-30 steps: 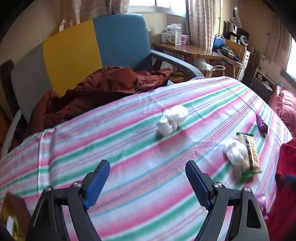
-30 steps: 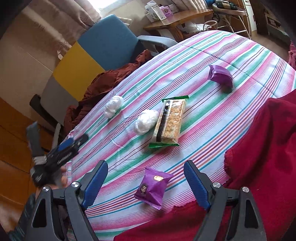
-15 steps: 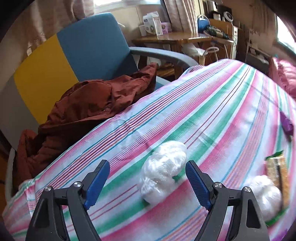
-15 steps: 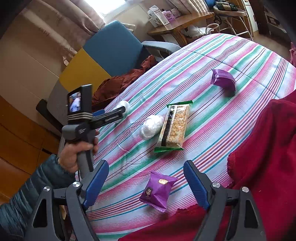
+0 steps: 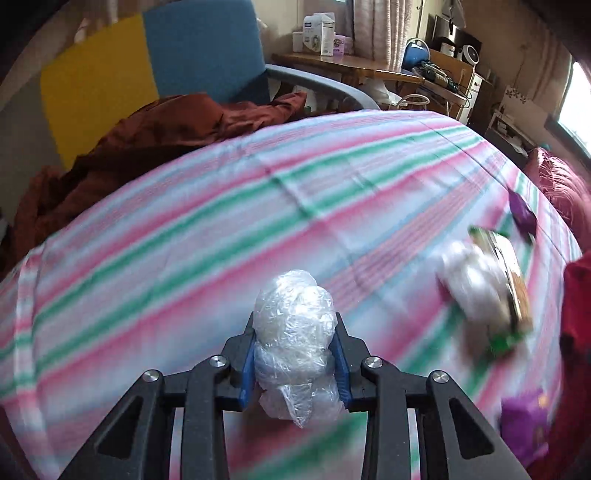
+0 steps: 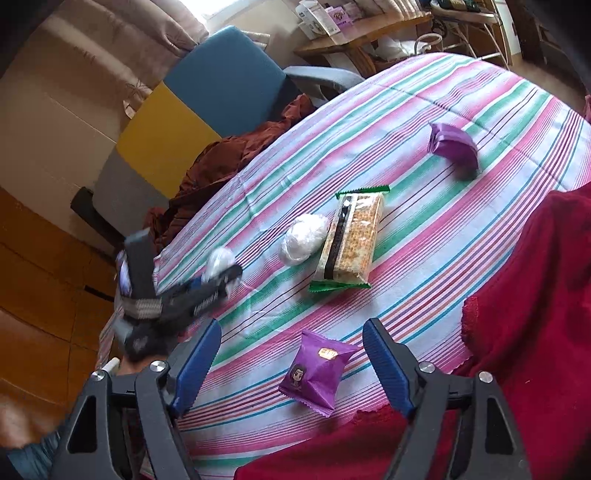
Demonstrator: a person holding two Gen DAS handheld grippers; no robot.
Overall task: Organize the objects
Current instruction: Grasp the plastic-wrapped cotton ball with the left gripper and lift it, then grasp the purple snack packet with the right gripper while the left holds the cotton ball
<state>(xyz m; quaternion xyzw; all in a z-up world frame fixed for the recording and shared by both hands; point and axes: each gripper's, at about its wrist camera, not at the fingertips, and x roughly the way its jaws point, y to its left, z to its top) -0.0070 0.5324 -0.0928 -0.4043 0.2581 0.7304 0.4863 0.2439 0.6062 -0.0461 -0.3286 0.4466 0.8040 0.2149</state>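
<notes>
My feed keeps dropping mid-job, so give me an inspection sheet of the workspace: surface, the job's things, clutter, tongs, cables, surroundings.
Surface: striped cloth, lying flat.
Job's things: plastic-wrapped white ball in the left tongs; second white ball touching the cracker pack; near purple packet; far purple packet.
Clutter: red fabric over the cloth's near right edge.
Tongs: left tongs have just closed onto the ball; right tongs open, hanging over the near purple packet.
Cables: nothing seen on the cloth.
Surroundings: blue and yellow chair with a brown garment; wooden desk behind.
</notes>
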